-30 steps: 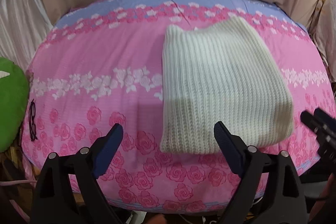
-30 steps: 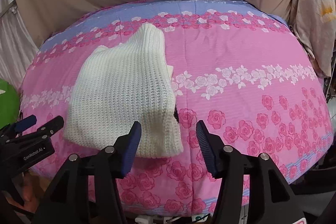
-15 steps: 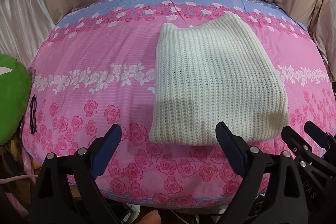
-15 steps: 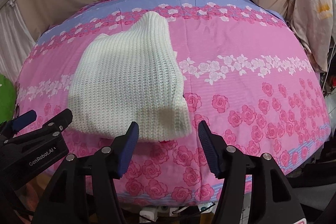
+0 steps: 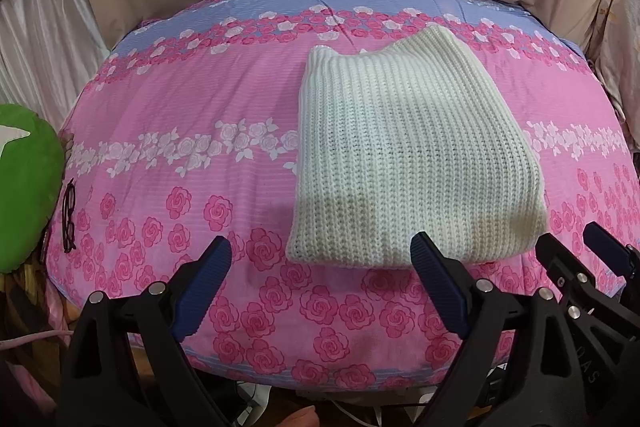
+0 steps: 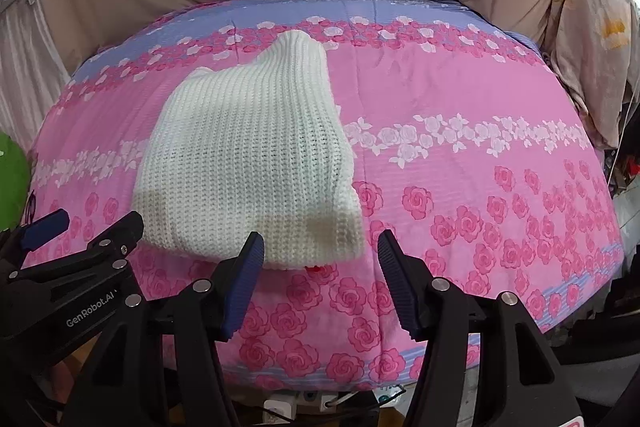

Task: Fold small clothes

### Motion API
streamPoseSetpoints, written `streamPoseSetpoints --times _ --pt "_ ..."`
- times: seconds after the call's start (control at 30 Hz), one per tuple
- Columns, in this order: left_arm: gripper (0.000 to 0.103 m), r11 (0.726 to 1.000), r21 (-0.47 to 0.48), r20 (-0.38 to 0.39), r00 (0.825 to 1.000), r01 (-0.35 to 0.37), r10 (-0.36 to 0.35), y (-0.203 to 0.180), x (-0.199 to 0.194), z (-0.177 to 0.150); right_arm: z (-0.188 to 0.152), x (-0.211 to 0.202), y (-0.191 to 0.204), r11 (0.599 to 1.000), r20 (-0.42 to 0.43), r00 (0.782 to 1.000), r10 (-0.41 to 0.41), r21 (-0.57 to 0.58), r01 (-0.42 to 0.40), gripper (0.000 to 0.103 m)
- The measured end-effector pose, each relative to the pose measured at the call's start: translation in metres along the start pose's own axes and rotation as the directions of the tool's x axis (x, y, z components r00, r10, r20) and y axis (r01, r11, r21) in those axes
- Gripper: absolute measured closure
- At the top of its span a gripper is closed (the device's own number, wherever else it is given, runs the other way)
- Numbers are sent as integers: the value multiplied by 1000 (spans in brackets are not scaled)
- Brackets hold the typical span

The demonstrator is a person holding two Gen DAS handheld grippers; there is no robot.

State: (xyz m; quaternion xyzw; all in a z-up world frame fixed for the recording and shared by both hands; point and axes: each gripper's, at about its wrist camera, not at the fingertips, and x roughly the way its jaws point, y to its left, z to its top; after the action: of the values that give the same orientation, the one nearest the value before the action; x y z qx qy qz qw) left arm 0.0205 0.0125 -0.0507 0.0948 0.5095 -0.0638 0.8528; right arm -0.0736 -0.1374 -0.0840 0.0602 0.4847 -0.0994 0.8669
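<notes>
Hovering over the bed [image 5: 240, 75], both grippers spread wide and empty.
Left gripper [image 5: 320, 279] and right gripper [image 6: 320, 267] sit low in frame; the knit [image 5: 408, 155] lies mid-frame, looks folded, hard to say.

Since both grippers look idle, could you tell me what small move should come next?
Probably bring the left gripper forward to the near edge of the white knit. It lies folded on the bed, and both pairs of jaws, the right gripper included, are open and empty.
</notes>
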Motion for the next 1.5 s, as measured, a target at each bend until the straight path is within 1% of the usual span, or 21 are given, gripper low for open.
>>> streamPoseSetpoints --times 0.3,1.1,1.23,1.5 --pt "15 1000 23 19 1000 -13 13 -7 -5 -1 -2 -4 6 1000 9 1000 -6 -15 6 45" --pt "16 998 28 25 998 -51 50 -11 -4 3 2 1 11 1000 5 1000 -13 1 13 45" --pt "19 998 33 25 999 -49 48 -12 -3 4 2 2 12 1000 3 1000 -16 2 16 45" --pt "19 999 19 -2 1000 -26 26 -11 4 5 2 4 13 1000 -3 1000 -18 4 18 45"
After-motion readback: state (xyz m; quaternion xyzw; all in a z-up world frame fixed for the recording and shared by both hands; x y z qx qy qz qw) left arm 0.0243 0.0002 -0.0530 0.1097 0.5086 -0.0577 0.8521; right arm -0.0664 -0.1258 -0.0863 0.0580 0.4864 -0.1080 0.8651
